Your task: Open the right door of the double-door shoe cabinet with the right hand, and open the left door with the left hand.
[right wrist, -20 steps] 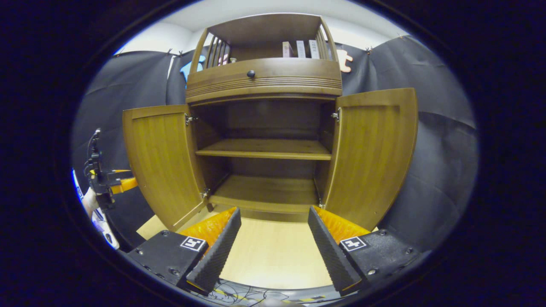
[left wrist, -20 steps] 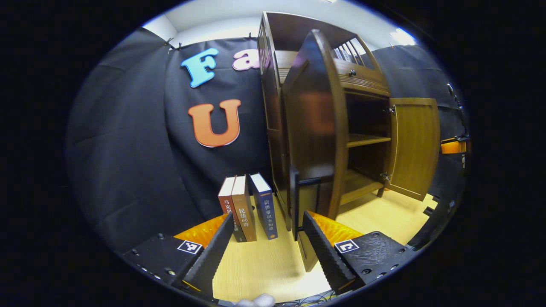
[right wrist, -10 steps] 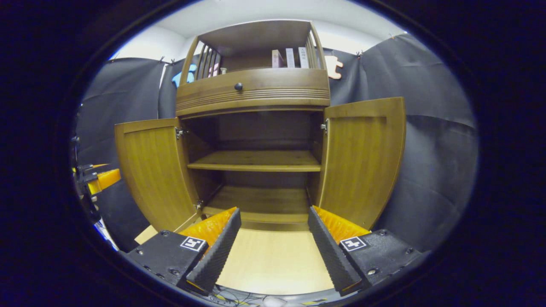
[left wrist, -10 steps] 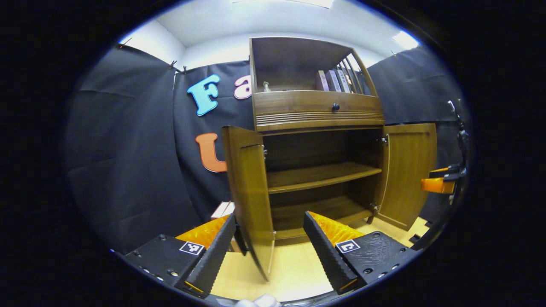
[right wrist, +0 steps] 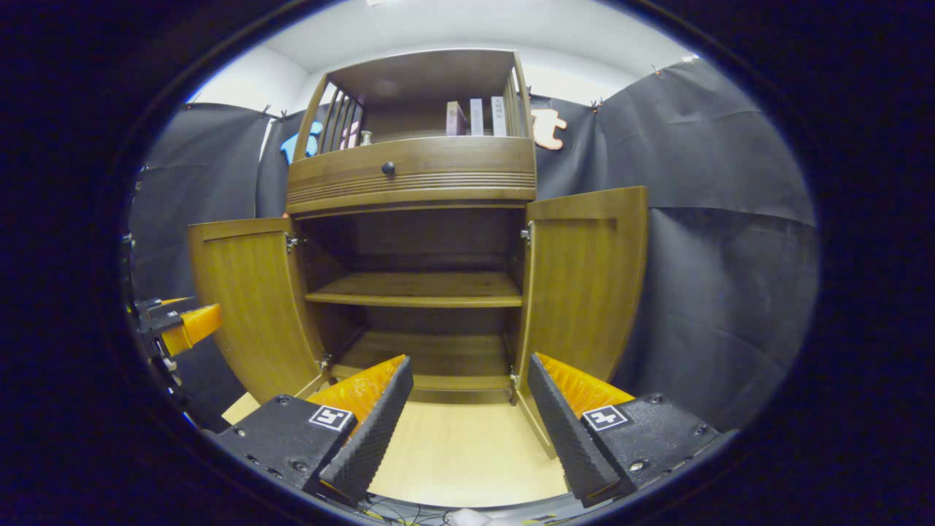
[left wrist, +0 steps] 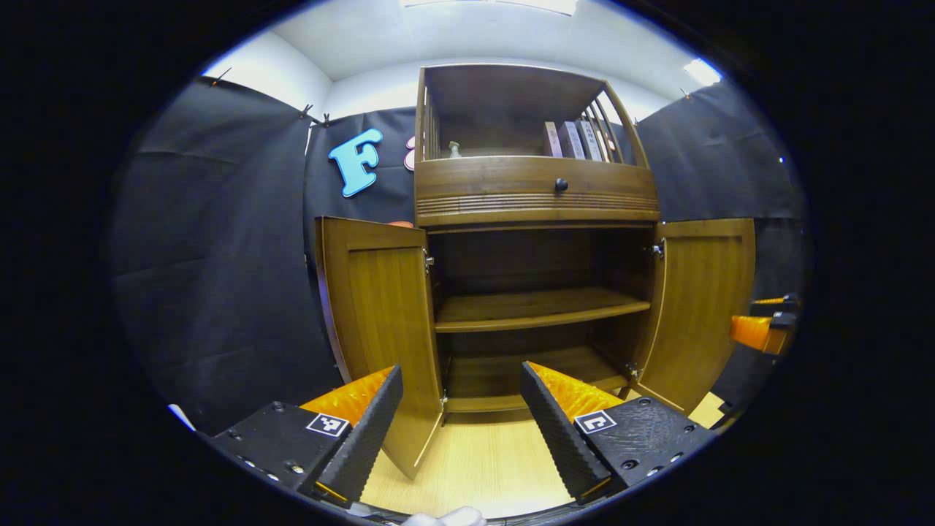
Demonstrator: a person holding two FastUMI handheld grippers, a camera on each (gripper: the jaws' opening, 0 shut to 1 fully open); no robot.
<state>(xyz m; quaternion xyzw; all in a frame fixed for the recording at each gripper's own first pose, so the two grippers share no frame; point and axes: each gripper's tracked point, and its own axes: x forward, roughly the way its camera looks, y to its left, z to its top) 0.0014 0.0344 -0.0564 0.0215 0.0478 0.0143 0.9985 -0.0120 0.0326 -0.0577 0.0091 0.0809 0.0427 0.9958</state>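
The brown wooden shoe cabinet (left wrist: 537,193) (right wrist: 413,179) stands in front of both grippers with both doors swung wide. Its left door (left wrist: 376,321) (right wrist: 245,307) and right door (left wrist: 705,307) (right wrist: 584,285) stand out from the body, baring two inner shelves (left wrist: 537,310) (right wrist: 416,291) with nothing on them. My left gripper (left wrist: 460,427) is open and holds nothing, a short way back from the left door's edge. My right gripper (right wrist: 467,424) is open too, in front of the cabinet's base. The left gripper (right wrist: 179,325) also shows at the left edge of the right gripper view, and the right gripper (left wrist: 760,329) at the right edge of the left gripper view.
A drawer with a dark knob (left wrist: 560,185) (right wrist: 388,169) sits above the doors. Several books (left wrist: 573,139) (right wrist: 475,117) and a small bottle (left wrist: 454,150) stand in the top open shelf. Pale wood floor (left wrist: 475,467) (right wrist: 460,453) lies before the cabinet.
The left gripper view has swung from the left door's outer face round to the cabinet's front and drawn back; the door stands wider. The right gripper has backed off and drifted right.
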